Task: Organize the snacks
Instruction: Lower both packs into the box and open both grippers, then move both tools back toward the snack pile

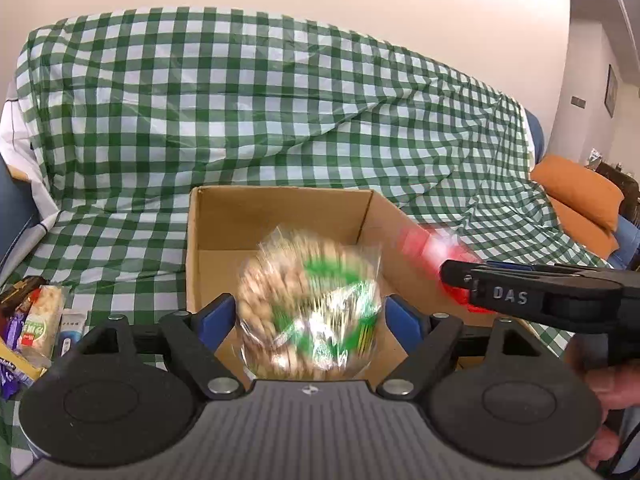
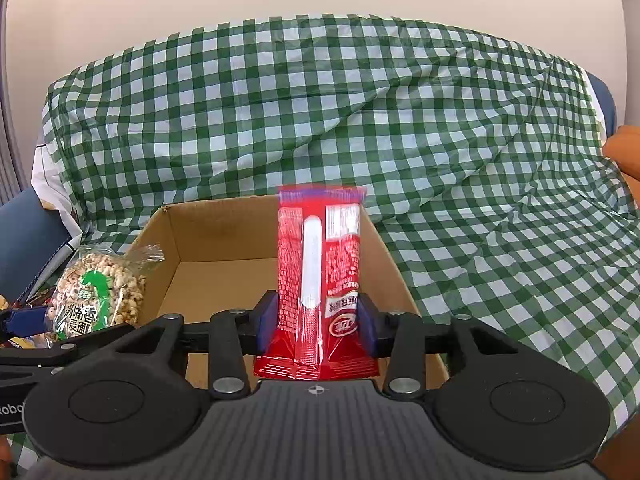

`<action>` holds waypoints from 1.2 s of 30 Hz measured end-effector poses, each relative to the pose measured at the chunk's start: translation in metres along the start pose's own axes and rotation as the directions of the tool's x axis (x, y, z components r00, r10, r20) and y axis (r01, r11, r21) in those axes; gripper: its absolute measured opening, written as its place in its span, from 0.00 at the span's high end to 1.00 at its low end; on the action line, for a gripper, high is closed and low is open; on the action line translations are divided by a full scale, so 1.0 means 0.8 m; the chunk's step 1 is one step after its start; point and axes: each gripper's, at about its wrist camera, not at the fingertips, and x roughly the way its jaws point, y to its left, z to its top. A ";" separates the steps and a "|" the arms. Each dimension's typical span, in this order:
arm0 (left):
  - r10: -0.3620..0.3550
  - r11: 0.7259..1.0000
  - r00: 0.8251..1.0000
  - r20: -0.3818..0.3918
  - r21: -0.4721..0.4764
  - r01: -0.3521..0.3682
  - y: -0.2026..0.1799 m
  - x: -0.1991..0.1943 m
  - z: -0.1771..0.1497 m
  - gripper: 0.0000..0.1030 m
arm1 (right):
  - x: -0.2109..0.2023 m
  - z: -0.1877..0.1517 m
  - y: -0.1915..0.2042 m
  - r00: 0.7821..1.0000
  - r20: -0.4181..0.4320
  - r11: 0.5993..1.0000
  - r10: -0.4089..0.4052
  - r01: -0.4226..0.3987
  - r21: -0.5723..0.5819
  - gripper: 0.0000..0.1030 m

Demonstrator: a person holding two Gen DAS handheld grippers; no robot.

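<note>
A clear bag of puffed snack with green print (image 1: pixel 308 304) sits between the blue pads of my left gripper (image 1: pixel 310 318), over the near edge of an open cardboard box (image 1: pixel 280 216). The bag is blurred, and thin gaps show between it and both pads. In the right wrist view the same bag (image 2: pixel 100 292) hangs at the box's left wall (image 2: pixel 160 240), with the left gripper (image 2: pixel 60 328) around it. My right gripper (image 2: pixel 318 320) is shut on an upright red snack packet (image 2: pixel 320 264) above the box's right side. From the left wrist view, that packet (image 1: pixel 432 248) is a red blur at the right gripper (image 1: pixel 456 280).
A green-and-white checked cloth (image 1: pixel 280 100) covers the sofa under and behind the box. Several loose snack packs (image 1: pixel 36 328) lie at the left. An orange cushion (image 1: pixel 576 200) rests at the right, and a person's hand (image 1: pixel 612 392) holds the right gripper.
</note>
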 end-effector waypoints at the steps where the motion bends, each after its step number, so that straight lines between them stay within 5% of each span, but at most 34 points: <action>1: 0.001 1.000 1.000 0.003 0.007 -0.001 -0.001 -0.001 0.000 0.11 | 0.000 0.000 0.001 1.000 0.002 1.000 -0.009 0.009 -0.004 0.51; 5: 0.002 1.000 1.000 0.004 -0.002 -0.002 -0.001 -0.003 0.001 0.11 | 0.002 0.000 0.003 1.000 0.000 1.000 -0.016 0.016 -0.003 0.40; 22: 0.000 0.996 1.000 -0.028 -0.090 -0.002 0.031 -0.009 0.003 0.41 | 0.006 -0.003 0.025 1.000 -0.007 0.997 0.001 -0.002 -0.076 0.40; 36: 0.060 0.990 0.998 -0.016 -0.127 -0.062 0.060 -0.032 0.010 0.49 | 0.011 -0.006 0.040 1.000 -0.007 0.993 -0.001 0.000 -0.119 0.48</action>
